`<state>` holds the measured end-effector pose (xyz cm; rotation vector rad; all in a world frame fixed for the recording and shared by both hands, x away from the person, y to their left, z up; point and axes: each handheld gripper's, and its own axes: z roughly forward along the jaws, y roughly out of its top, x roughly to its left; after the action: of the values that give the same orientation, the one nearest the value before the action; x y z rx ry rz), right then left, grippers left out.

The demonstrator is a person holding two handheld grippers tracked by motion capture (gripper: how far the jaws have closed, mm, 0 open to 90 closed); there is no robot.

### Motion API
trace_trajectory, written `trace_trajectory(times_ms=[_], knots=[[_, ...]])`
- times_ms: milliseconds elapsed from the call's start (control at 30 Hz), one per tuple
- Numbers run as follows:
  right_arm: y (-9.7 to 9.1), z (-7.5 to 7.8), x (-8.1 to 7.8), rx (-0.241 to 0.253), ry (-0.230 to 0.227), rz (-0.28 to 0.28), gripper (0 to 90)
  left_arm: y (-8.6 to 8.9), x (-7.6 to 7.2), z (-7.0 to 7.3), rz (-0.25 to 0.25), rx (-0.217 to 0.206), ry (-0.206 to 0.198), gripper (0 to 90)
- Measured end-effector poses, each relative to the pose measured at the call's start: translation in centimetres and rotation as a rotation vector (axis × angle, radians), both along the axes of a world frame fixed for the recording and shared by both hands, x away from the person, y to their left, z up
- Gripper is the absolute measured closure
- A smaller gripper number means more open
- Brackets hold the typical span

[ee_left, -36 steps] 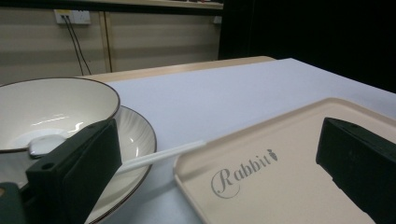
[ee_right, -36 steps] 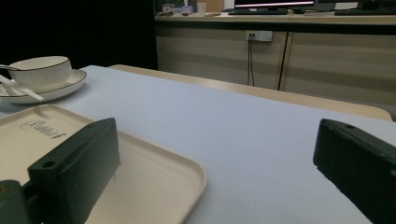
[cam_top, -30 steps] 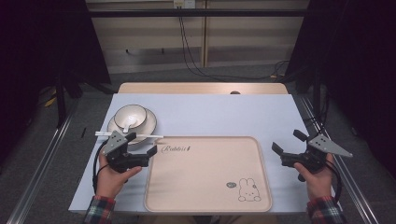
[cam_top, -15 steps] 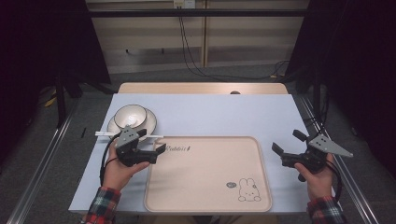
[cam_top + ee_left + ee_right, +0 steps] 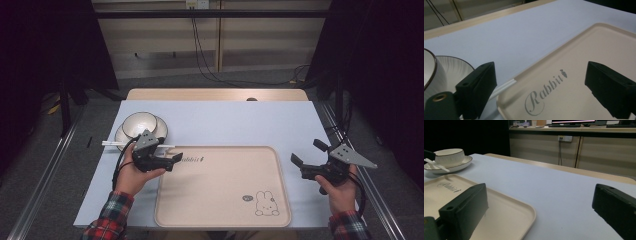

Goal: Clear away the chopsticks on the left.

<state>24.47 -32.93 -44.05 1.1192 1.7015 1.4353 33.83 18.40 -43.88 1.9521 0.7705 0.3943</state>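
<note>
The left gripper (image 5: 172, 159) hangs over the upper left corner of the beige rectangular plastic tray (image 5: 220, 210) with the word "Rabbit" printed near that corner and a small rabbit drawing towards the opposite one. Its jaws stand wide apart and have just been closing a little; nothing lies between them, and in the left gripper view the tray's printed corner (image 5: 579, 82) shows in the gap below.

Just beside that gripper, on its far left side, stands a white ceramic bowl with a dark rim (image 5: 139, 123) on a matching white saucer (image 5: 161, 128). A thin white stick-like utensil (image 5: 114, 143) lies in front of the saucer, its near end reaching the tray's rim; what kind of utensil cannot be told.

The right gripper (image 5: 306, 156) is held over the right edge of the pale blue-grey counter (image 5: 240, 122), just beside the tray's right side. Its jaws are also spread wide and hold nothing.

The tray's surface lies bare between the two grippers.
</note>
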Motion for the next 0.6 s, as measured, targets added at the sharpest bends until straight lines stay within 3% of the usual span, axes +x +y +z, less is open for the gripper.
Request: trace_trajectory(times_ms=[100,400,533,600], knots=[[0.1,0.0,0.0,-0.002,0.000,0.003,0.0,0.0,0.3,-0.1,-0.005,0.027,0.011,13.5],[0.0,0.1,-0.1,0.010,-0.003,0.000,0.0,-0.3,0.8,0.1,-0.011,0.046,0.031,17.2],[0.1,0.1,-0.1,0.000,-0.011,0.012,0.0,-0.4,1.1,0.3,-0.033,0.095,0.033,21.6],[0.1,0.1,-0.2,-0.007,-0.011,0.019,0.0,-0.5,1.2,0.3,-0.035,0.098,0.033,23.4]])
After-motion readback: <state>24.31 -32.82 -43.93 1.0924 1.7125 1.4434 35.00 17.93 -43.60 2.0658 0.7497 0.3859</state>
